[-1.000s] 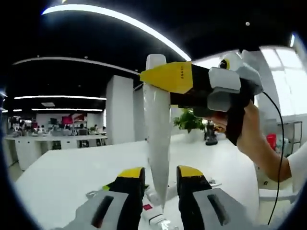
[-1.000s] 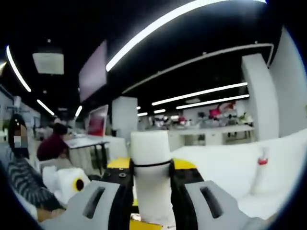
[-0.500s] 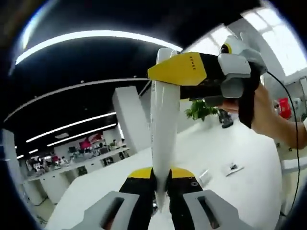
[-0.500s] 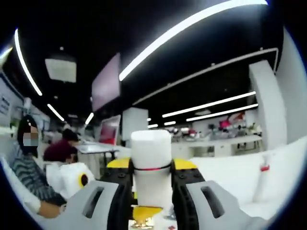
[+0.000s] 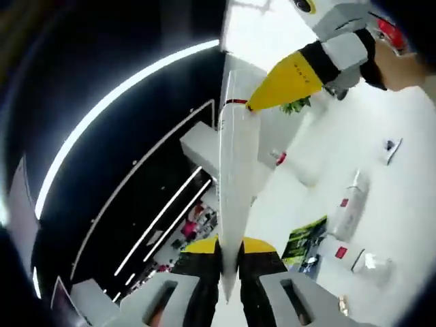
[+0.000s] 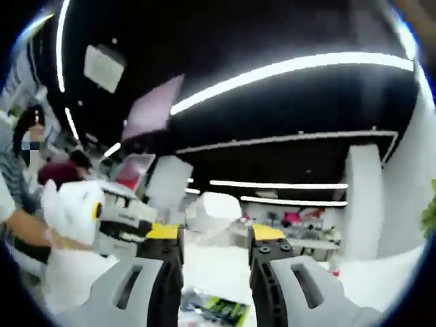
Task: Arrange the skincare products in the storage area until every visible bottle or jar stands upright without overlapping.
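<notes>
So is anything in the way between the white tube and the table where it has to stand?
Nothing visible blocks it. The left gripper holds the white tube above the white table; other products lie off to one side.

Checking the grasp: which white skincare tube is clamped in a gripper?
The long white tube between the left gripper jaws; the other white tube lies on the table.
</notes>
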